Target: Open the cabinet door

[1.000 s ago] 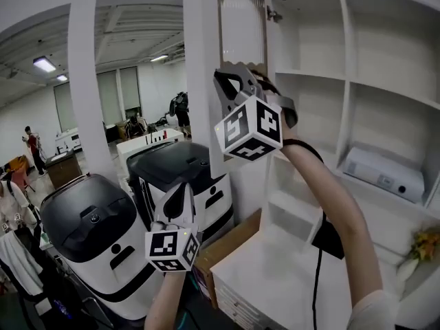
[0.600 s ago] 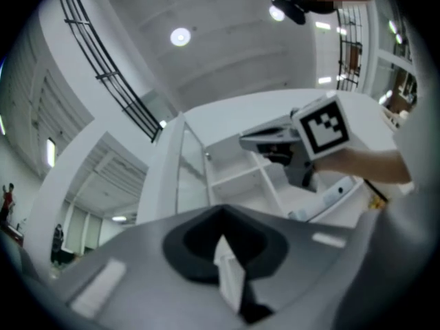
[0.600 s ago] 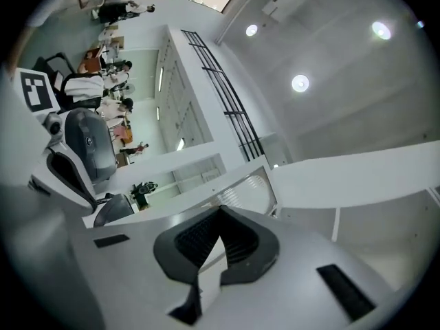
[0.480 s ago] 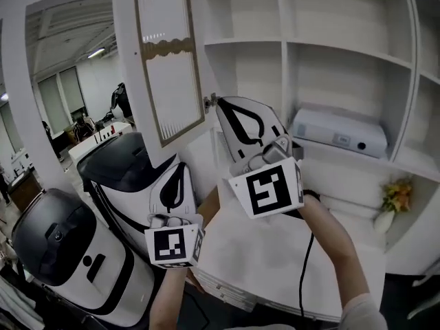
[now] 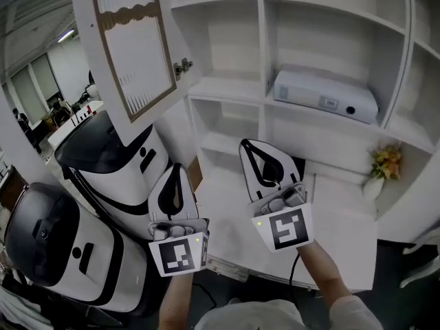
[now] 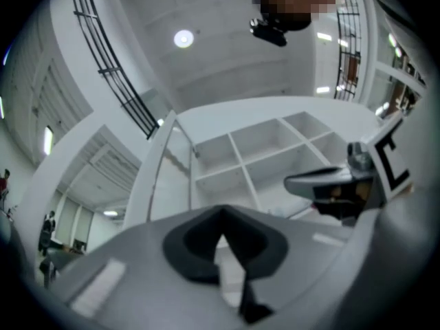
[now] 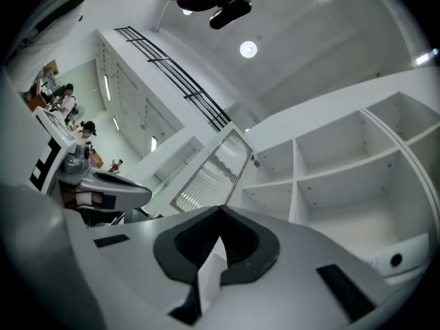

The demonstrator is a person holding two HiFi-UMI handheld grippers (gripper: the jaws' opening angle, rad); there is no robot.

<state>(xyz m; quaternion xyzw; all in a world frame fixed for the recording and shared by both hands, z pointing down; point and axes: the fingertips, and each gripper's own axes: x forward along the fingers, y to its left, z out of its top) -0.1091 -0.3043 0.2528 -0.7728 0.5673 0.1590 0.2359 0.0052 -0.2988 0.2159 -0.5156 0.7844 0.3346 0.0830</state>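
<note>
Cabinet door (image 5: 130, 47): stands open at 11 o'clock from left gripper (image 5: 174, 172) and right gripper (image 5: 249, 146), well apart from both. White frame, ribbed glass panel, scalloped trim. Both grippers: jaws together, nothing held.

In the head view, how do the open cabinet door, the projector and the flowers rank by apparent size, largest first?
1. The cabinet door looks largest, though it swings out toward the camera, which may enlarge it.
2. The projector comes next.
3. The flowers are clearly smallest.
</note>
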